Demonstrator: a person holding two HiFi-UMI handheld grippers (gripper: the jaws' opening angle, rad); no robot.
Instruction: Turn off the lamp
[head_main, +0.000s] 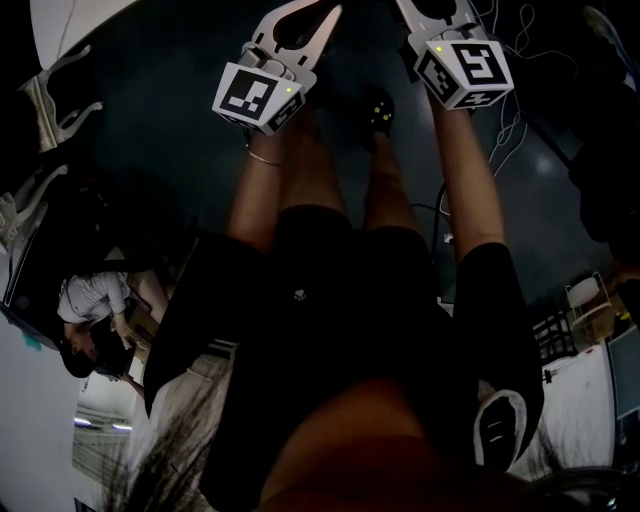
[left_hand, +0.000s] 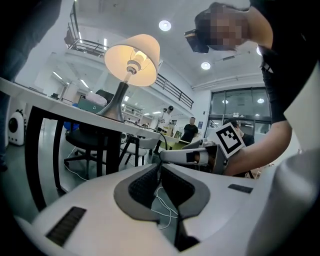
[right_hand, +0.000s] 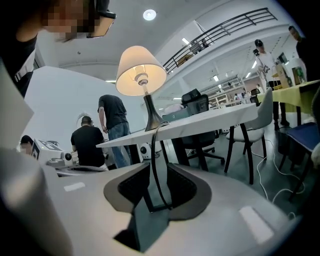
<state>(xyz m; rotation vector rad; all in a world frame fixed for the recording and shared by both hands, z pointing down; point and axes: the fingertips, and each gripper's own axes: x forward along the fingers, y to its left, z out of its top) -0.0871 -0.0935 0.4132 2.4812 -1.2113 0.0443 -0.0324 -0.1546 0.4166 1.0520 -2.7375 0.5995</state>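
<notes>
The lamp, with a cream fabric shade on a slim grey metal stem and a flared foot, is lit. It stands upright on the long white table, close to the edge that faces me. From the foot a thin black cord comes over the table edge and hangs down.

In the right gripper view this cord runs through the gap of the right gripper. Its jaws stand apart, released, and the pads do not press on the cord.

The left gripper has its jaws brought together at the tips, clenched on nothing. Behind them I see only a thin white cable lying on the grey floor.

Both grippers are lower than the table top and look up at the lamp.
</notes>
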